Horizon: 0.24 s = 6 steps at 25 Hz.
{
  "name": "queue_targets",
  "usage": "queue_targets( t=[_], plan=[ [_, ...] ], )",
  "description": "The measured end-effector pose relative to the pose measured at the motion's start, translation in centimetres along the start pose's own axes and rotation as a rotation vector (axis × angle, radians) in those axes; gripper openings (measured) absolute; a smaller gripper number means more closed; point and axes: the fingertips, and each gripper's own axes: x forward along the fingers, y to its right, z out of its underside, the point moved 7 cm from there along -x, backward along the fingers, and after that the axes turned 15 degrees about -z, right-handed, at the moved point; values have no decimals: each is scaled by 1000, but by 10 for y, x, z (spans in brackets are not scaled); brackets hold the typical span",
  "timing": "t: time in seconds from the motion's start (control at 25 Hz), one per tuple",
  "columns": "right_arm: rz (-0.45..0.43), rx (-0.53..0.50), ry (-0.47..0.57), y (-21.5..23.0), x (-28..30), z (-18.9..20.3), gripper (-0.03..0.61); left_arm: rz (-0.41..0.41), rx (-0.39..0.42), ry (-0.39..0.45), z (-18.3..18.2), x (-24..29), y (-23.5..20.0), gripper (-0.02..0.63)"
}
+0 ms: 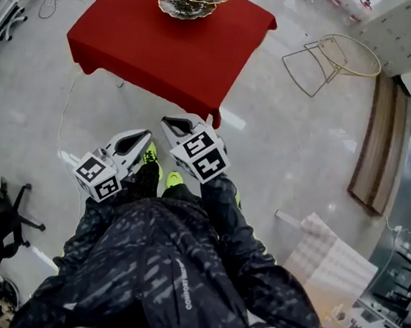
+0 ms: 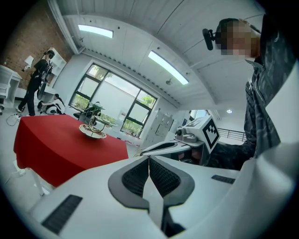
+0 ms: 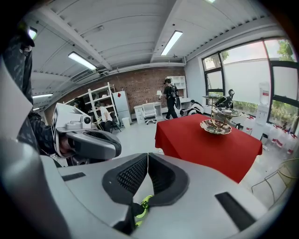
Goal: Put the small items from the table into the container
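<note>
Your left gripper and right gripper are both closed on nothing, short of the red table's near corner. Walk up to the tiered dish at the tabletop's far edge. Open one claw only once you reach it.

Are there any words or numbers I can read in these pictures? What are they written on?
No text here can be read.
Jacket: one small line of pale print, too small and turned the wrong way to read.
Left cube and right cube: only black-and-white square patterns, no letters or numbers.
</note>
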Motion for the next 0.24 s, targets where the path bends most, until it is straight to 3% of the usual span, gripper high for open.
queue_targets(
  t=[0.24],
  plan=[
    [-3, 7, -9, -8, -21, 19, 18, 10, 3, -12, 15, 0, 28, 12]
  ],
)
